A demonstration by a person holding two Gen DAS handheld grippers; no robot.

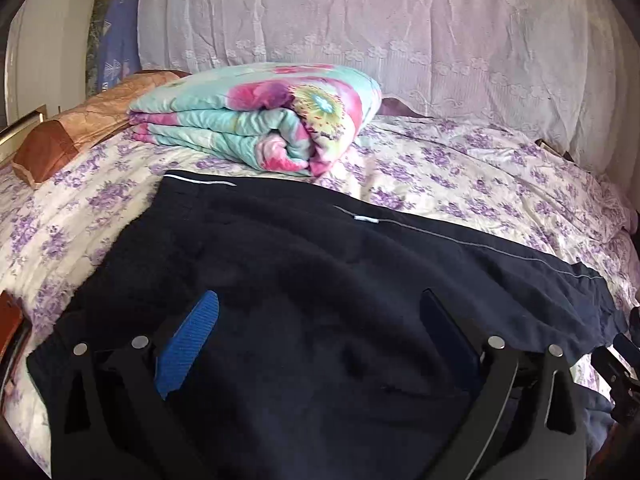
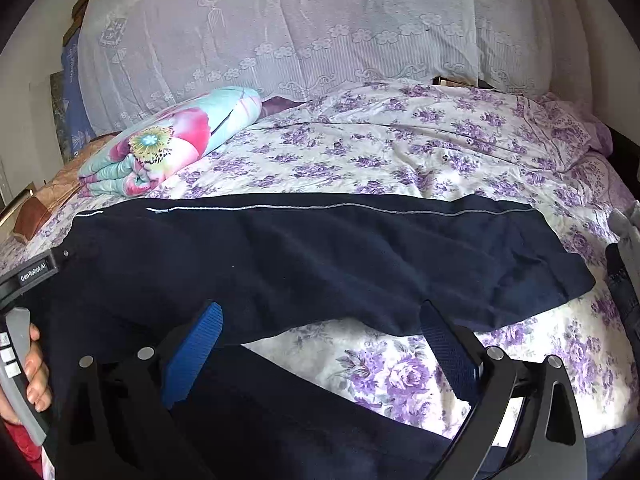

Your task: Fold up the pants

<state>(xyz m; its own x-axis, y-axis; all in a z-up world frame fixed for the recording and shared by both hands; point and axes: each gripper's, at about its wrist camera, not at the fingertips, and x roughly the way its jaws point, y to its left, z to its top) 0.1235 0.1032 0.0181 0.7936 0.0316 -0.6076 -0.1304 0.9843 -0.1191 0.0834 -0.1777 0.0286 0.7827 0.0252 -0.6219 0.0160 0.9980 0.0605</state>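
Observation:
Dark navy pants (image 1: 304, 280) lie spread on the floral bedsheet (image 1: 460, 168), with a thin grey side stripe along the far edge. My left gripper (image 1: 320, 320) is open above the pants' wide end, blue pads apart, holding nothing. In the right wrist view the pants (image 2: 320, 256) stretch left to right; one leg runs across the bed and a second dark part lies nearer the camera. My right gripper (image 2: 320, 332) is open over the gap between them, above bare sheet (image 2: 392, 368). The left gripper's handle (image 2: 24, 320) shows at the left edge.
A folded flowered quilt (image 1: 260, 116) sits behind the pants at the left. An orange-brown pillow (image 1: 76, 128) lies at the far left. A white lace cover (image 1: 400, 32) drapes the back. Dark clothing (image 2: 624, 280) lies at the right bed edge.

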